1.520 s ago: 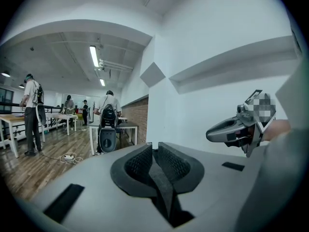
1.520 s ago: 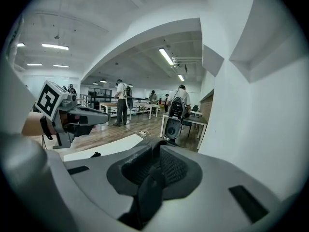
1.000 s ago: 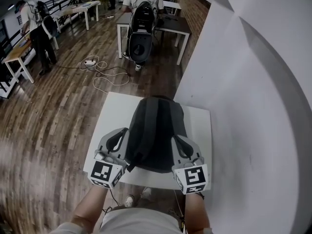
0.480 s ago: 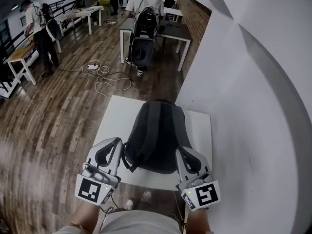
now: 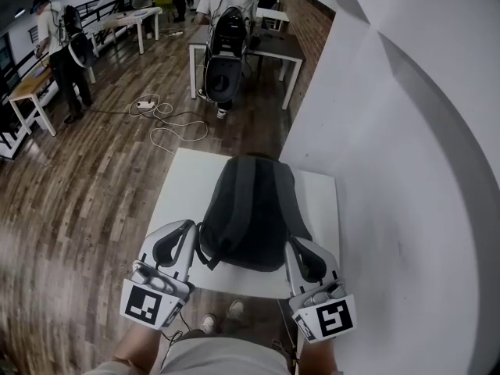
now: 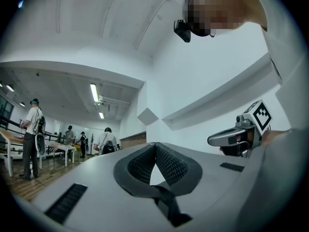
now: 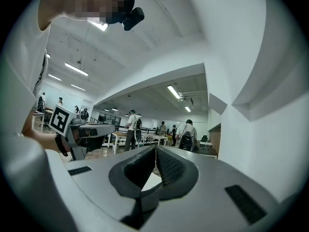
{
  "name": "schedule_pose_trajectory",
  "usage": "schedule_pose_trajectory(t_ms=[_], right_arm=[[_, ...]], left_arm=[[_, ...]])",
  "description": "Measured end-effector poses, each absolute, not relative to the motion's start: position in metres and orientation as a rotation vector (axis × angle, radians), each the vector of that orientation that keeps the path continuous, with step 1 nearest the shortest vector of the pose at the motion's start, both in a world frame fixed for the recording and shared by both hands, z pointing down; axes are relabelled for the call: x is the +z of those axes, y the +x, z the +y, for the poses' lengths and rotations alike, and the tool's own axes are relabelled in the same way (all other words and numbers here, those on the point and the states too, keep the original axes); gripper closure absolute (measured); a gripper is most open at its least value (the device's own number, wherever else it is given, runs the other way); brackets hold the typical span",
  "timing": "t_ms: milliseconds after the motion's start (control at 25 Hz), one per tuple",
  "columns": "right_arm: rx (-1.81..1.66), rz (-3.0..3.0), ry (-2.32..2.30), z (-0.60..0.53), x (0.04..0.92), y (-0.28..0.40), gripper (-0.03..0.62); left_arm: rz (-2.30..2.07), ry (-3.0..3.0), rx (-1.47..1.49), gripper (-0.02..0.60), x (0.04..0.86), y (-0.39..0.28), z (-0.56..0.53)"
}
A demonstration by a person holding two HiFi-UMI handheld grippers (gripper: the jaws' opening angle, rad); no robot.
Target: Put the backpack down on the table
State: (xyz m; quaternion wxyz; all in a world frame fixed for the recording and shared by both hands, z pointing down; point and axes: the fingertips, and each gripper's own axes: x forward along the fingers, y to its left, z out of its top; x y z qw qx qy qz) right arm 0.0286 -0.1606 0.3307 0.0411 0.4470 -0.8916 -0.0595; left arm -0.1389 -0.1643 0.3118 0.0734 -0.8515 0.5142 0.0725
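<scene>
The dark grey backpack (image 5: 251,209) lies flat on the white bench (image 5: 181,184), its long side running away from the person and its near end close to the bench's front edge. The bench stands against a white wall (image 5: 391,170) on the right.

The left tool (image 5: 186,230) sits just beside the backpack's near left corner and the right tool (image 5: 294,245) just beside its near right corner. In each gripper view the jaws are pressed together with nothing between them, so neither tool has hold of the bag.

The put-down looks finished, and the step in hand is getting clear of the bag. A black strap loop (image 5: 205,250) hangs at the left corner, next to the left tool. The next move should take both tools straight back from the bench without snagging that loop, since a tug could drag the bag over the front edge.
</scene>
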Motion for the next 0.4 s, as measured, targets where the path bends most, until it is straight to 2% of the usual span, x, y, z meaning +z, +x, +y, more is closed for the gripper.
schedule_pose_trajectory(t_ms=[400], right_arm=[[-0.210, -2.715, 1.404, -0.1538, 0.3262, 0.0348, 0.553]], left_arm=[[1.505, -2.573, 0.225, 0.564, 0.3081, -0.1307, -0.1609]])
